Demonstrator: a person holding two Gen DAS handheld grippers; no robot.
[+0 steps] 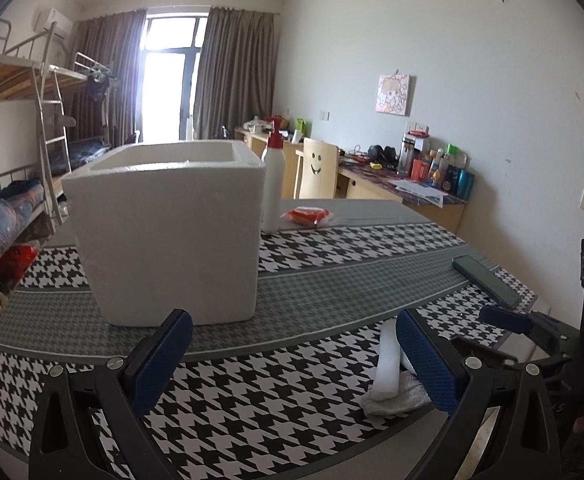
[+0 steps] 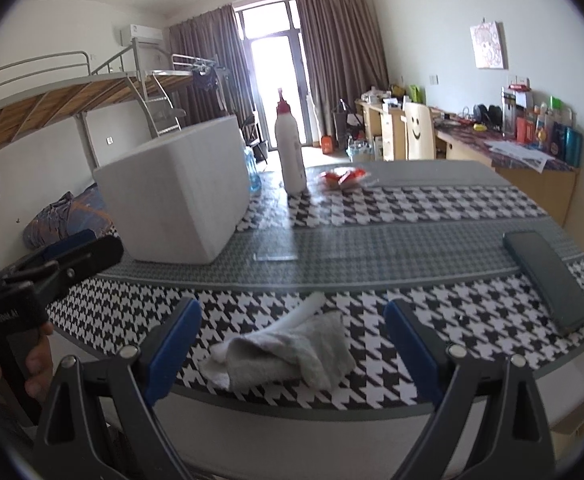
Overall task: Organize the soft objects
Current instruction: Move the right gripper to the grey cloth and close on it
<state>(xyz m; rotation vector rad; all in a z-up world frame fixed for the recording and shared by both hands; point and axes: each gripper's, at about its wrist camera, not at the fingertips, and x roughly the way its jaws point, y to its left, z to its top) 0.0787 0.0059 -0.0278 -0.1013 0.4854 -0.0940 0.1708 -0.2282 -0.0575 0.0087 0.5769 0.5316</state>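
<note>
A crumpled grey-white cloth [image 2: 287, 354] lies near the table's front edge, with a white foam strip [image 2: 300, 314] resting on it. My right gripper [image 2: 292, 340] is open, its blue pads either side of the cloth, a little short of it. In the left wrist view the cloth [image 1: 396, 398] and strip [image 1: 388, 360] sit just left of the right pad. My left gripper [image 1: 292, 356] is open and empty, facing a white foam box [image 1: 167, 232]. The box also shows in the right wrist view [image 2: 179, 204].
A white bottle with a red cap [image 2: 289, 152] and a red-orange packet [image 2: 344, 178] stand behind the box. A dark phone [image 2: 548, 280] lies at the right on the houndstooth tablecloth [image 2: 412, 216]. Bunk beds are left, desks right.
</note>
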